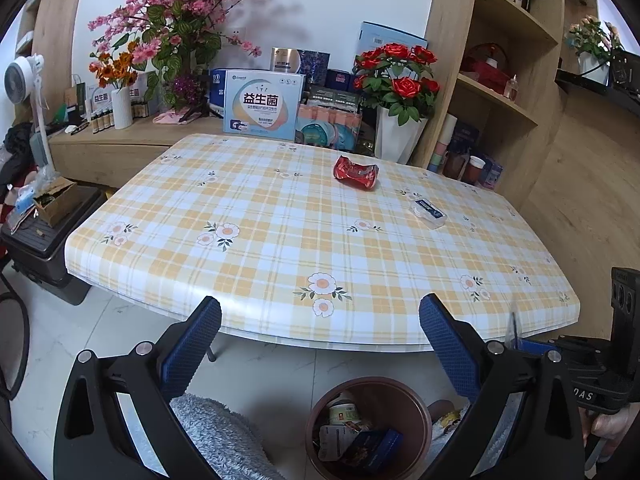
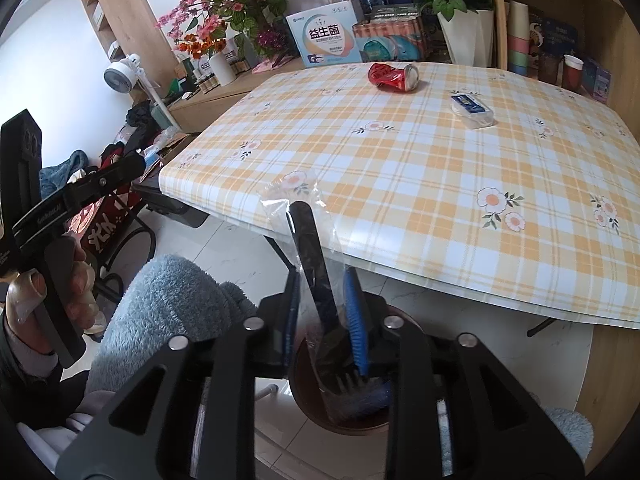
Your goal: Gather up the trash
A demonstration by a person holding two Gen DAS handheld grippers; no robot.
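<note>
A black plastic fork [image 2: 316, 264] in a clear wrapper stands between the fingers of my right gripper [image 2: 323, 280], tines down, over the brown bin [image 2: 298, 384]. There is a gap between the blue pads and the fork on both sides, so the jaws are open. My left gripper [image 1: 320, 304] is wide open and holds nothing, near the table's front edge above the bin [image 1: 416, 400], which contains several wrappers and a cup. On the checked tablecloth [image 1: 260, 248] lie a crushed red can [image 1: 356, 172] [image 2: 394, 76] and a small white box with a blue label [image 1: 430, 212] [image 2: 472, 110].
Fluffy grey-blue fabric [image 2: 168, 300] lies beside the bin. A wooden shelf unit [image 1: 504, 80] stands to the right of the table. Behind the table, a sideboard [image 1: 120, 148] holds boxes and flower vases. A black case [image 1: 44, 248] and a fan [image 1: 24, 76] stand on the left.
</note>
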